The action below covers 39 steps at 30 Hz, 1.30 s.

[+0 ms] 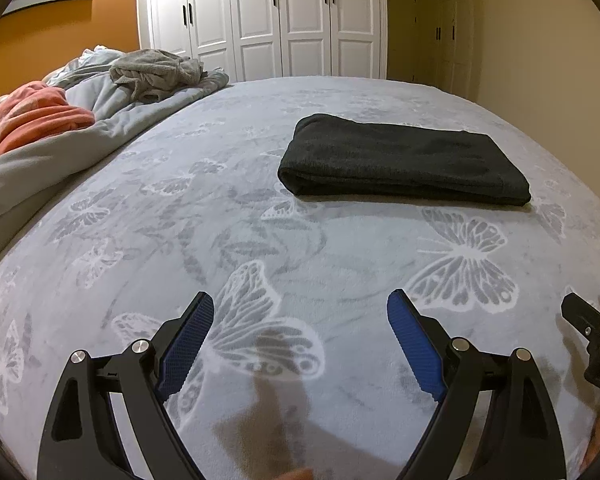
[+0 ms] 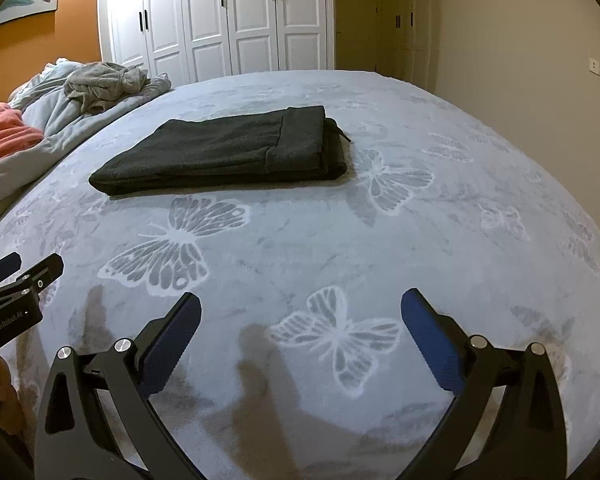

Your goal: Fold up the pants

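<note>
Dark grey pants (image 1: 404, 160) lie folded into a flat rectangle on the bed; they also show in the right wrist view (image 2: 224, 150), with the waistband and a drawstring at their right end. My left gripper (image 1: 300, 316) is open and empty, well short of the pants and above the blanket. My right gripper (image 2: 300, 312) is open and empty too, also short of the pants. The right gripper's tip shows at the right edge of the left wrist view (image 1: 592, 320), and the left gripper at the left edge of the right wrist view (image 2: 16, 280).
A grey butterfly-print blanket (image 1: 260, 240) covers the bed. A heap of grey bedding and clothes (image 1: 152, 72) and an orange blanket (image 1: 28, 116) lie at the far left. White wardrobe doors (image 1: 260, 16) stand behind the bed.
</note>
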Each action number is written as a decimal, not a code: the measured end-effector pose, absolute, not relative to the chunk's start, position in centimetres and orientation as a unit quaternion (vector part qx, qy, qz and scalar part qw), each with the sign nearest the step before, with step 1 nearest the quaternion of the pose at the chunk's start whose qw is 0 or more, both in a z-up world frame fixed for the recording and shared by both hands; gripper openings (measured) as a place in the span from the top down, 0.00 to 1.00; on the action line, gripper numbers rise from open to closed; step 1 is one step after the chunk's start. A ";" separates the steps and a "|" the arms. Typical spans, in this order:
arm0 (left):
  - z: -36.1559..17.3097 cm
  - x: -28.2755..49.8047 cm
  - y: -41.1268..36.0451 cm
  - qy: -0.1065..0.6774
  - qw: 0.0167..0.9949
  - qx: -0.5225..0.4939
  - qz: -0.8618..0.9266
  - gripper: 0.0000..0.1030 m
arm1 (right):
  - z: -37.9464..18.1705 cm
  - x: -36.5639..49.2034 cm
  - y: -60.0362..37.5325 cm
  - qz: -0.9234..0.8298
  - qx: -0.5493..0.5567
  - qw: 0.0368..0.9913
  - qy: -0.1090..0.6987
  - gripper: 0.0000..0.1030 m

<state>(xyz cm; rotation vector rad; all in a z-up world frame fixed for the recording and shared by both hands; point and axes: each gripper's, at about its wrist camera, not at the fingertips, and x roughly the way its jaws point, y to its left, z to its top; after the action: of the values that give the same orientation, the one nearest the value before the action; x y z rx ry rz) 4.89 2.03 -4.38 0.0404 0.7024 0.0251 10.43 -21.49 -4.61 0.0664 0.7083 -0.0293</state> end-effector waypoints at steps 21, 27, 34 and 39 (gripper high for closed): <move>-4.1 4.5 1.6 0.333 0.942 0.031 0.010 0.16 | -4.5 10.6 -21.7 -0.012 0.029 0.938 0.346 0.05; -0.9 6.0 4.4 0.349 0.936 -0.047 -0.016 0.16 | -1.3 12.2 -23.7 0.005 0.092 0.933 0.348 0.05; 0.8 16.1 11.3 0.401 0.899 -0.176 -0.008 0.16 | 0.8 24.3 -27.8 0.030 0.129 0.910 0.393 0.05; -2.1 22.0 9.9 0.446 0.873 -0.188 -0.055 0.16 | -2.7 30.6 -28.5 0.015 0.141 0.885 0.443 0.05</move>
<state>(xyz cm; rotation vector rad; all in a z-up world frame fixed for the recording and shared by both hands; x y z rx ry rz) 21.98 9.94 -2.14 -0.3930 0.9327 -0.1156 30.56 -28.54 -2.75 0.2930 0.9211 0.0302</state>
